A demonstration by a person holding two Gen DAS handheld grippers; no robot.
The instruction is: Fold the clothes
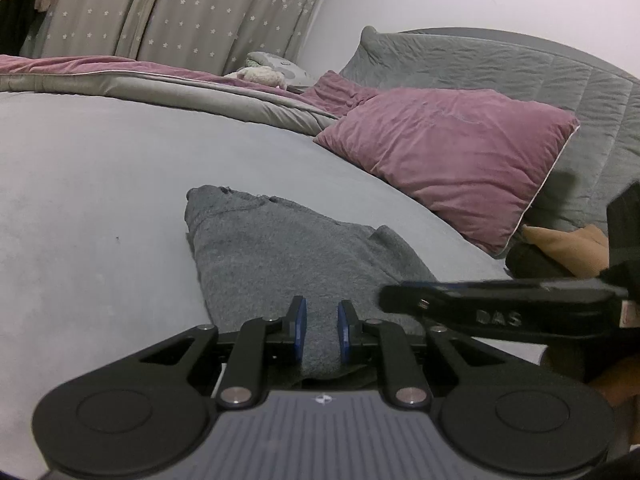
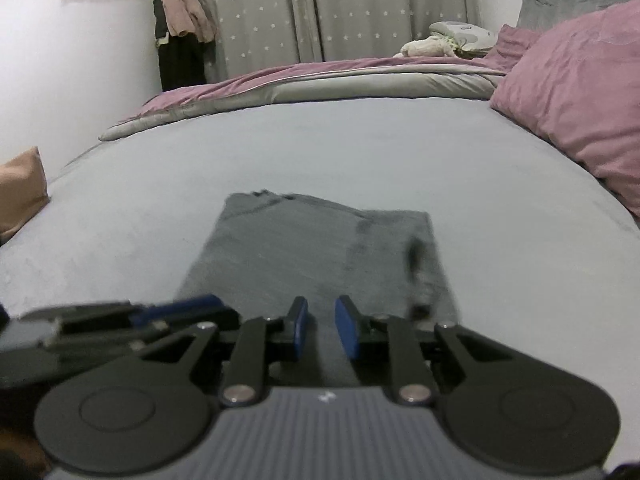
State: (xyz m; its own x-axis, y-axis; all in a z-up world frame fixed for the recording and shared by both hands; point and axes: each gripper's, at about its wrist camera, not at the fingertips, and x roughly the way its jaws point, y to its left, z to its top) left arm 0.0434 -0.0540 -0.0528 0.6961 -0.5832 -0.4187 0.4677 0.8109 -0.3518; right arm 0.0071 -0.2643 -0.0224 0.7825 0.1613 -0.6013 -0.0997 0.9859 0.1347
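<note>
- The letters "DAS" stand embossed on the black finger of the right gripper (image 1: 400, 298), seen in the left wrist view.

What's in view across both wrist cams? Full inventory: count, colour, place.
folded garment: 1, dark grey, on the bed sheet, just ahead of both grippers
bed sheet: 1, pale grey, covers the bed
pillow: 1, mauve, head of bed
quilted headboard cover: 1, grey, behind pillow
duvet: 1, mauve over grey, folded at far side
soft toy: 1, cream, far side
curtains: grey with white stars, back wall
hanging clothes: pink and black, by the curtains
left gripper: blue pads, open
right gripper: blue pads, open
</note>
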